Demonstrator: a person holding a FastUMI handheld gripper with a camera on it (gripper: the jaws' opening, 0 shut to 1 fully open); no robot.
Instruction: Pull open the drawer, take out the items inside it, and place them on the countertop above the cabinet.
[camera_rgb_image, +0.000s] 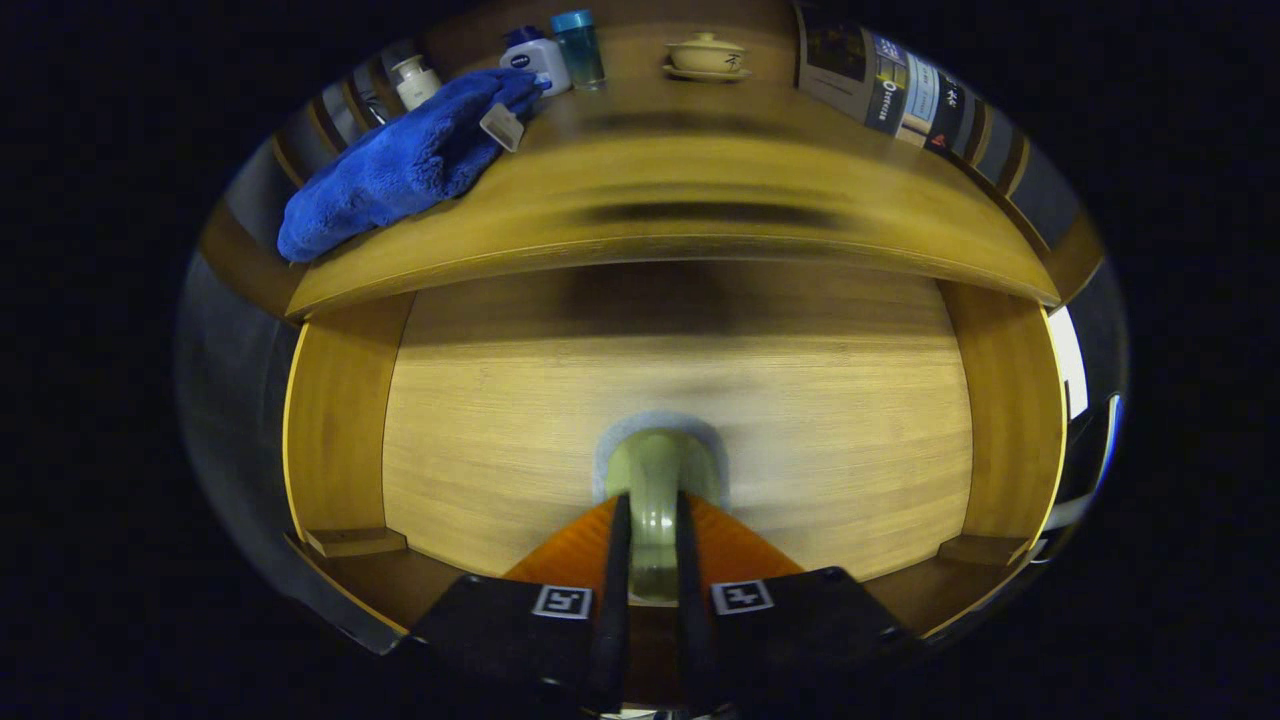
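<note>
The wooden drawer front (800, 420) fills the space under the countertop (760, 190). A pale, shiny arched handle (655, 465) sits at its middle. My gripper (652, 505) is shut on that handle, with the two dark fingers (615, 560) pressing on it from either side. I cannot tell how far out the drawer stands, and its inside is hidden. The cabinet's side panels (335, 430) frame the drawer front left and right.
On the countertop lie a blue fluffy towel (400, 165) at the left, a small white bottle (415, 80), a white bottle with a blue cap (535, 58), a blue-lidded jar (580, 45) and a lidded tea bowl on a saucer (707, 55). Printed boxes (890, 85) stand at the back right.
</note>
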